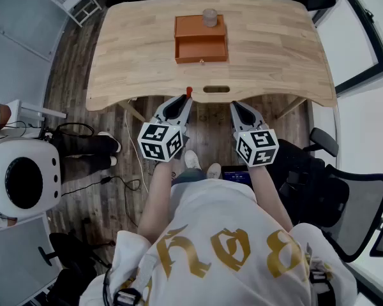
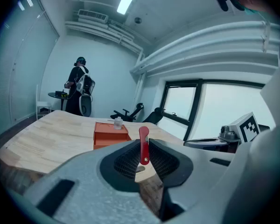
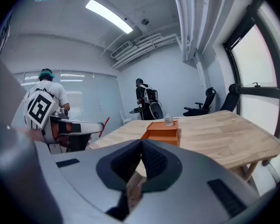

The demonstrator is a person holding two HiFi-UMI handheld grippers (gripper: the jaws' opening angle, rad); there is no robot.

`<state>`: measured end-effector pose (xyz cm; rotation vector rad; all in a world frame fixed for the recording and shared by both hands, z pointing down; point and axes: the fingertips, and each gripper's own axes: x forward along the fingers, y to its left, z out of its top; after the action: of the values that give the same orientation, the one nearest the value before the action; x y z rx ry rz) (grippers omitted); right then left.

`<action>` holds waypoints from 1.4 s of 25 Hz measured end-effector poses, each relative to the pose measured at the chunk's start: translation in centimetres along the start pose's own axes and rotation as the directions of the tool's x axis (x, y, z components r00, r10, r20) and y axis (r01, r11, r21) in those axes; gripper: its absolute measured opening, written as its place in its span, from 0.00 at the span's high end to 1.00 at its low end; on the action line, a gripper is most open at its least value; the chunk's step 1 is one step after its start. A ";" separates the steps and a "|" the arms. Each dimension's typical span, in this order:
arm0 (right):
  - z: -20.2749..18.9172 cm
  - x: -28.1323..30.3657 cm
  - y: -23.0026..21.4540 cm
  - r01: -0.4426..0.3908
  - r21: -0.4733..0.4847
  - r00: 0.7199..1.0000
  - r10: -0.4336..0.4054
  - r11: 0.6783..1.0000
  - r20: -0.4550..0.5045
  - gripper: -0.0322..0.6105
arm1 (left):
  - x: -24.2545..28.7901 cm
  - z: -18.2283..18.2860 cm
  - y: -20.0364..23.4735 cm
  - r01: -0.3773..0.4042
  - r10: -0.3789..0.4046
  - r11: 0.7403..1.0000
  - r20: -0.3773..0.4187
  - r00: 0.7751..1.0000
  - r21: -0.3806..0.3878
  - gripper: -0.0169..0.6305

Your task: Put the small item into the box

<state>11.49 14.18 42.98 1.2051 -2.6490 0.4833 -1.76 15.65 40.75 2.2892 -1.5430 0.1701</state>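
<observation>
The wooden table (image 1: 274, 56) takes up the far half of the scene. The person stands at its near edge, with both tools held short of the tabletop. Near the table's far middle sits an orange box (image 1: 200, 40). Its drawer (image 1: 201, 48) is pulled out toward the near side, so an open compartment faces the person, probably to take the item. A small clear jar (image 1: 209, 17) stands on the box's top, at the far right.

The left gripper (image 1: 187, 99) points at the box with its jaws closed on a slim red item (image 2: 143, 146). The item stands upright between the pads and pokes out past the tips, so it can be lowered in end first. The right gripper (image 1: 235, 106), just to the right, has its jaws pressed together on nothing, apparently idle. The carry to the drawer is not yet made.
</observation>
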 end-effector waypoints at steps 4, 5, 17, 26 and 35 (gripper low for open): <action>0.1 -0.1 0.8 -0.005 -0.008 1.000 0.005 1.000 0.004 0.93 | -0.6 0.1 0.2 0.008 -0.008 1.000 0.003 1.000 -0.014 0.88; 0.1 -0.3 0.9 -0.004 -0.006 1.000 0.004 1.000 0.005 0.93 | -0.8 0.1 0.1 0.012 -0.012 1.000 0.003 1.000 -0.015 0.88; -0.5 -1.6 1.8 -0.010 -0.003 1.000 0.010 1.000 -0.002 0.93 | -2.2 0.1 -0.3 0.032 -0.031 0.999 0.030 0.999 -0.018 0.88; -0.1 -1.5 0.4 0.013 0.020 1.000 -0.013 1.000 0.016 0.93 | -2.0 0.9 0.7 0.017 -0.015 0.999 0.061 0.998 -0.039 0.88; 0.1 2.5 -2.3 0.031 0.029 0.999 -0.031 0.999 -0.013 0.93 | 2.4 1.1 3.6 0.017 -0.016 0.999 0.037 0.999 -0.038 0.88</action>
<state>11.60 10.93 44.12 1.2450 -2.6173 0.5247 -4.19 12.03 41.31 2.2864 -1.5317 0.0931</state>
